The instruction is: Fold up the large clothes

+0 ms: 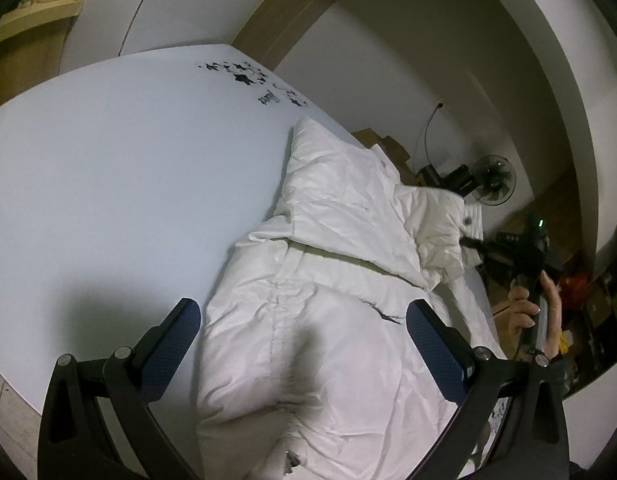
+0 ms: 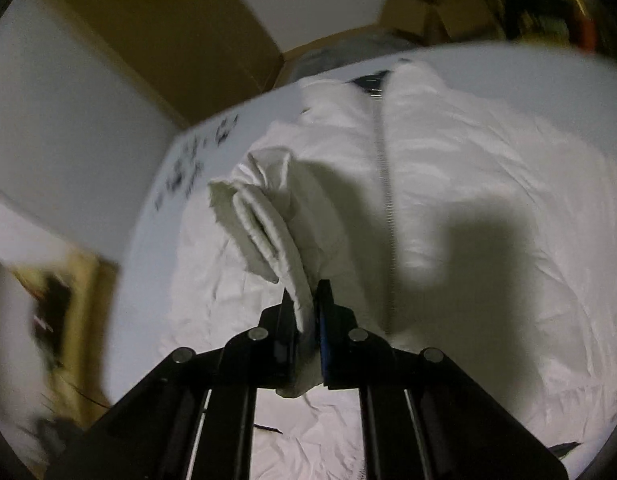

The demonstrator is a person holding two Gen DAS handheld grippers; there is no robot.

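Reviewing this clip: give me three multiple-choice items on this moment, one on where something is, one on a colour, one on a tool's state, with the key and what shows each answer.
1. Where does the white jacket lie?
A. on the white table
B. on the floor
C. on a chair

2. What colour are the pads on the left tool?
A. red
B. blue
C. yellow

3. What is the state of the right tool?
A. wide open above the table
B. shut on nothing
C. shut on the jacket's cuff

Key:
1 A, the left wrist view shows the jacket spread on the tabletop.
2 B, both pads show blue in the left wrist view.
3 C, the right wrist view shows the ribbed cuff pinched between its closed fingers.
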